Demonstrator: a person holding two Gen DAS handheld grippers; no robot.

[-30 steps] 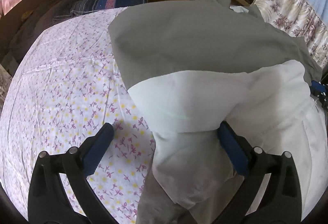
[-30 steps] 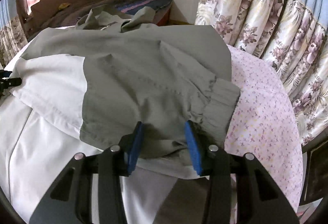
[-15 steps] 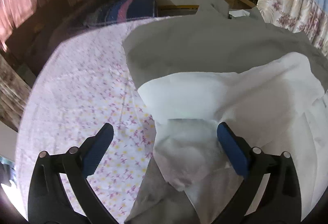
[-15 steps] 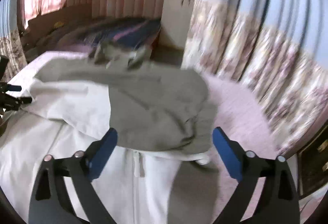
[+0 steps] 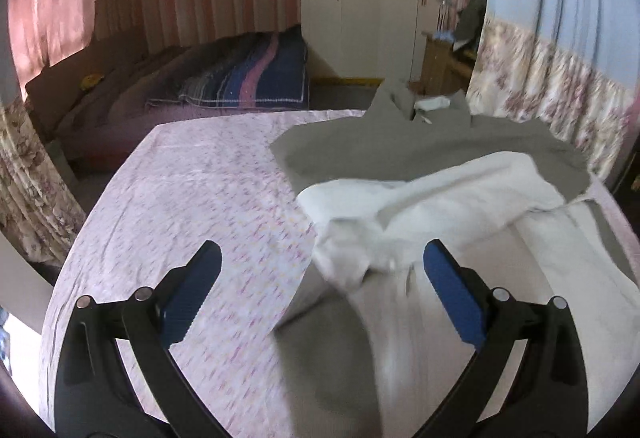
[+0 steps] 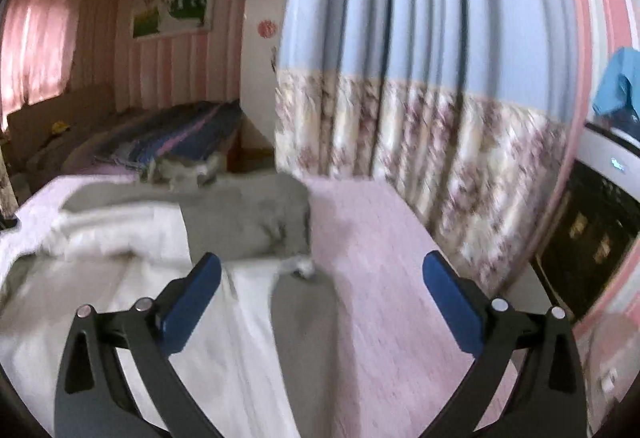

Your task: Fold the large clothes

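Note:
A large grey and white garment (image 5: 432, 197) lies on the bed, with a white sleeve folded across its grey upper part. In the right wrist view the garment (image 6: 240, 222) lies to the left, blurred, with a grey folded part over the white body. My left gripper (image 5: 320, 294) is open and empty, raised above the garment's near left edge. My right gripper (image 6: 320, 294) is open and empty, raised above the garment's right edge and the sheet.
The bed has a pink floral sheet (image 5: 192, 205). A second bed with a dark striped blanket (image 5: 248, 77) stands behind. Floral curtains (image 6: 420, 137) hang at the right. A white wardrobe (image 5: 368, 5) stands at the back.
My right gripper opened and let go of the grey fold. Both grippers have pulled back and up from the garment, which now lies further off.

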